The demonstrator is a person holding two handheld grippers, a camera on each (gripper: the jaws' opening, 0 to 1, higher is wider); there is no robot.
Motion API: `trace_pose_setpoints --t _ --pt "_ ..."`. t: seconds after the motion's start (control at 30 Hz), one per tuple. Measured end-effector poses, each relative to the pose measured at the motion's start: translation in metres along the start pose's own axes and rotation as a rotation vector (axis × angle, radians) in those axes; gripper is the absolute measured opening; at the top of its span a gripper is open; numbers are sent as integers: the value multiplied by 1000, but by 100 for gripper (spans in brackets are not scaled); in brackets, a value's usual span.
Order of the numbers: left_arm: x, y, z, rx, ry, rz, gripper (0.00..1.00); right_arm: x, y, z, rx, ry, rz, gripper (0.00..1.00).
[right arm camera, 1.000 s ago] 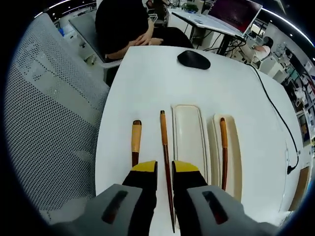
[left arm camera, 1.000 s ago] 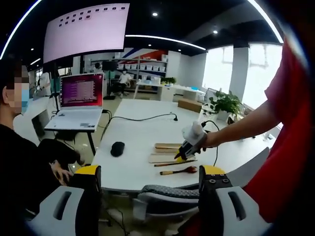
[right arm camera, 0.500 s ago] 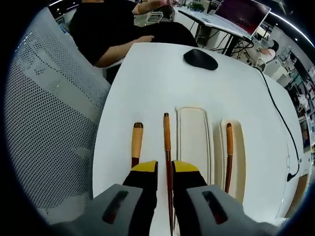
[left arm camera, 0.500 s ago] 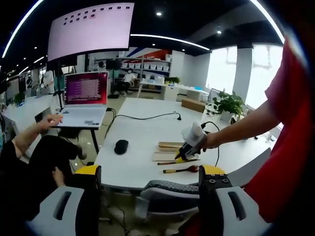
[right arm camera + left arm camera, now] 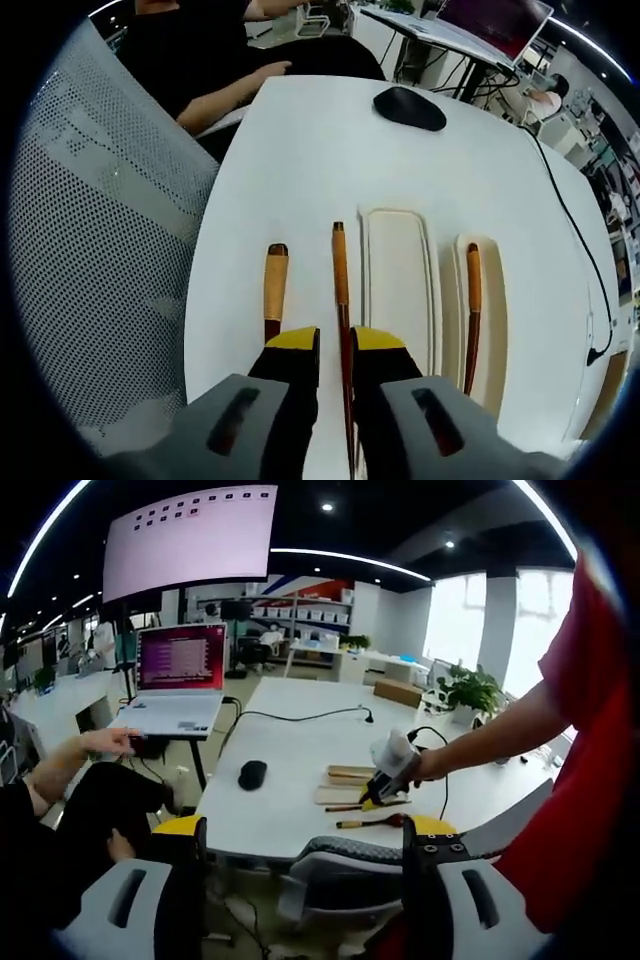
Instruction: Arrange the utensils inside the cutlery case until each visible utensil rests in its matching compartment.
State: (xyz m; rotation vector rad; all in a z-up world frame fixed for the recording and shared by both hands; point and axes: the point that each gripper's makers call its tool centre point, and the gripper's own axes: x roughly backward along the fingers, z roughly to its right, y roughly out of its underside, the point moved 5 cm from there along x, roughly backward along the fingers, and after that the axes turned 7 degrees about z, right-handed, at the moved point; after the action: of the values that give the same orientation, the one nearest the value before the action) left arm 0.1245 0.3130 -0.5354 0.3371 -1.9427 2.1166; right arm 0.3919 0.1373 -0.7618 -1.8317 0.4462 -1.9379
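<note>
Broadly, the white bench carries everything, with a mesh chair at its near edge and a black mouse at the far end. On it lies the cutlery case, seen as two pale trays side by side: an empty tray and a second tray that already holds one wooden utensil. Beside the empty tray, bare on the bench, lies a chopstick, and further out a spoon handle. The right claw sits low over the chopstick with its yellow-tipped jaws close on either side of the thin shaft; it looks closed on it, gripping near mid-length. The left claw hangs well back from the bench, jaws spread and empty. The chopstick should be light, stiff and smooth, so likely to pivot or slip if pinched off-centre; a firm hold near the balance point suits it. The spoon handle is thicker and easier to take.
</note>
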Motion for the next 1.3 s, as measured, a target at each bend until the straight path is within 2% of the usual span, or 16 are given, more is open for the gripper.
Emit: trace_pose_setpoints --t 0.17,0.53,0.93,1.13,1.3 --pt "0 -1 0 0 -3 2 82 -5 6 1 32 1 -24 8" --pt "1 0 0 0 -7 0 82 -6 9 1 23 -2 -39 8" --pt "0 -3 -1 -8 -6 2 82 -11 8 -2 36 -29 -63 2" --pt "0 -3 -2 -9 -3 3 82 -10 9 -2 23 -36 -94 1" --pt "-1 -2 -4 -2 -7 2 82 -11 6 -4 -40 -69 -103 1"
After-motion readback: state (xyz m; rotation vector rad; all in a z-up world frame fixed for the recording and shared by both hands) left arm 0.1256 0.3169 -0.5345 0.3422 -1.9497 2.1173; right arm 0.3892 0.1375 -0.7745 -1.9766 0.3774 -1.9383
